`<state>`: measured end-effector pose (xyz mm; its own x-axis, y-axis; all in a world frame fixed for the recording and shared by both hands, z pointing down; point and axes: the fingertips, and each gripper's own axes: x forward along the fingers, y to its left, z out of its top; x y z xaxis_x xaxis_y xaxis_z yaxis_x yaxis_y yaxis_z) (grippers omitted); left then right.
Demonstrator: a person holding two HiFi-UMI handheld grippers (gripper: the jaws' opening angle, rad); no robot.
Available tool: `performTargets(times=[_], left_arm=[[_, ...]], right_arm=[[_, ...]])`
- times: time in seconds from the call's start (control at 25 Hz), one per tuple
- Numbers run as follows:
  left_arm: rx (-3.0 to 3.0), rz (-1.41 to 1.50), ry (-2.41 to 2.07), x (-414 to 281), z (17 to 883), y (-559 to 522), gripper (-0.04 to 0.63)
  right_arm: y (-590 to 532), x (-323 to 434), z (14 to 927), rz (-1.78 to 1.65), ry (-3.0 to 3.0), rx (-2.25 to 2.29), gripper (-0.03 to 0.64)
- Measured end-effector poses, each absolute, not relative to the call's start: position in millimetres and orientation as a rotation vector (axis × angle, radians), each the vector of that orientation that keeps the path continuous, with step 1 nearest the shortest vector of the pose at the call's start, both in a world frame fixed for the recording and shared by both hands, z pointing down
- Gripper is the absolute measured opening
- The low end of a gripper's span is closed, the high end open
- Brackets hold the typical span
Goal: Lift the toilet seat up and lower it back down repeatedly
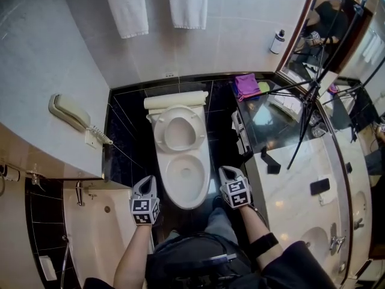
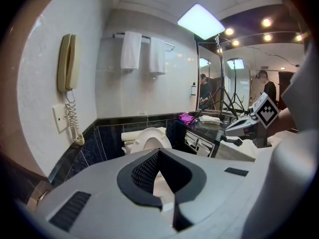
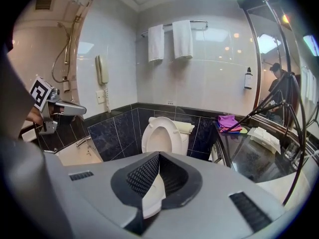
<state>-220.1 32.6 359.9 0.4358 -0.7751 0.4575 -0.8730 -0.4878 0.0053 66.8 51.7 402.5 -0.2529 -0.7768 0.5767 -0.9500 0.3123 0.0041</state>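
Telephone (image 1: pixel 69 112) noted on the wall at far left, with the left gripper (image 1: pixel 146 183) held between the bathtub (image 1: pixel 96 221) and the toilet, jaws closed together and empty. Toilet seat (image 1: pixel 178 129) found raised, standing upright at the back of the open bowl (image 1: pixel 187 176), apart from both grippers. Right gripper (image 1: pixel 228 174) recorded just right of the bowl's front, jaws likewise pressed together and empty, with a purple cloth (image 1: pixel 246 85) lying on the dark counter (image 1: pixel 283 125) beyond.
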Motion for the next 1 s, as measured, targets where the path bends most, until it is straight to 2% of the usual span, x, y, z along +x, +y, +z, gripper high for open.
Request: performTargets(times=[0.12, 0.52, 1.0], left_arm=[[2.449, 0.598, -1.441, -215.8, 360.9, 21.7, 0.000], [2.415, 0.648, -1.471, -185.8, 386.9, -27.3, 0.000], [2.379, 0.712, -1.454, -133.1, 440.9, -101.5, 0.000]], right_arm=[[30.3, 64.3, 394.8, 0.405, -2.090, 1.488, 0.023], [-74.3, 59.6, 405.2, 0.181, -2.091, 1.282, 0.164], [-223.1, 59.2, 469.7, -0.073, -2.041, 1.123, 0.224]])
